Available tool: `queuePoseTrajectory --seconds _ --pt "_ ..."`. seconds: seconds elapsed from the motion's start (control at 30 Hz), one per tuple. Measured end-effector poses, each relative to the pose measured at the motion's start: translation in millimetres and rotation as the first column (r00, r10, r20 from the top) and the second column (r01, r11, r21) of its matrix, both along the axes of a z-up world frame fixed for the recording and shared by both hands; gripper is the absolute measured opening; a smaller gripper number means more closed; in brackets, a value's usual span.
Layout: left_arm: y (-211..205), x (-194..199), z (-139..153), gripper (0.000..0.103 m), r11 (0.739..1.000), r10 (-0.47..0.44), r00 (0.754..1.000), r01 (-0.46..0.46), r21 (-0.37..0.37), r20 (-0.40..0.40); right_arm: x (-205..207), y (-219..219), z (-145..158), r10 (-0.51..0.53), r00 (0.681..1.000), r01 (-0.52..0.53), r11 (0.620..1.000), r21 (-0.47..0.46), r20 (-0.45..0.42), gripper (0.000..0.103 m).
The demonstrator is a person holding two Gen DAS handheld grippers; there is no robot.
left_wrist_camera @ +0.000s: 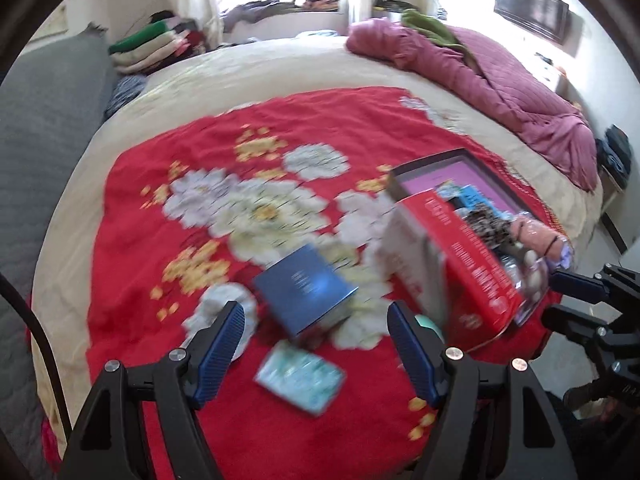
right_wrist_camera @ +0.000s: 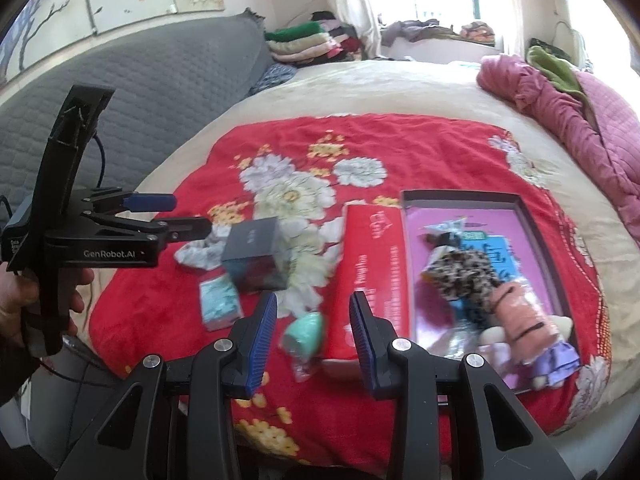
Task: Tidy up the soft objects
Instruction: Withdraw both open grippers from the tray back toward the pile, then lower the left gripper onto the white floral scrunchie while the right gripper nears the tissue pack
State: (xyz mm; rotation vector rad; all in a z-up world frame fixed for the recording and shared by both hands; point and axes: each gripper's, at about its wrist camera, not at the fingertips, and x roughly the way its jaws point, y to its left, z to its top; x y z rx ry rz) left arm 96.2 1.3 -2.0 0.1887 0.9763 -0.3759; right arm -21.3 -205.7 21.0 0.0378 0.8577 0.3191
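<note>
Lying in the open red box (right_wrist_camera: 552,280) at the right of the red floral blanket (right_wrist_camera: 168,312), the pink soft doll (right_wrist_camera: 524,320) has its long axis running near to far, purple end nearest. Left gripper (left_wrist_camera: 316,328) hangs wide and empty over the blue box (left_wrist_camera: 304,290). Right gripper (right_wrist_camera: 314,316), jaws moderately apart, holds nothing above the mint-green object (right_wrist_camera: 306,332).

Fuzzy cloth blanket (right_wrist_camera: 152,312), glossy cardboard red box (right_wrist_camera: 372,272)
</note>
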Motion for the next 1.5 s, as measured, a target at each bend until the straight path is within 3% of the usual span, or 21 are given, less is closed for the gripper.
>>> queuePoseTrajectory --seconds 0.3,0.57,0.9,1.03,1.23,1.5 --pt "53.4 -10.8 -35.2 0.074 0.999 0.054 0.997 -0.054 -0.007 -0.049 5.5 39.7 -28.0 0.057 0.997 -0.058 0.998 -0.025 -0.061 0.039" --pt "89.5 9.7 -59.4 0.074 0.998 0.069 0.995 -0.069 0.016 -0.067 20.0 69.6 -54.5 0.104 0.988 -0.107 0.994 -0.022 -0.113 0.039" --pt "93.0 39.1 -93.3 0.074 0.999 0.018 0.996 -0.014 0.036 -0.093 37.9 113.3 -81.0 0.197 0.97 -0.2 0.98 -0.006 -0.145 0.039" --pt "95.1 49.2 -106.6 0.087 0.999 0.006 0.994 -0.001 0.04 -0.107 44.8 122.5 -94.7 0.218 0.961 -0.221 0.975 0.005 -0.172 0.039" --pt "95.3 61.1 -123.9 0.087 0.998 -0.013 0.992 0.021 0.057 -0.125 52.6 131.2 -111.0 0.242 0.949 -0.241 0.97 0.029 -0.202 0.039" --pt "93.1 73.3 -144.7 0.087 0.997 -0.021 0.988 0.033 0.074 -0.156 59.8 143.6 -123.9 0.281 0.934 -0.281 0.959 0.029 -0.222 0.049"
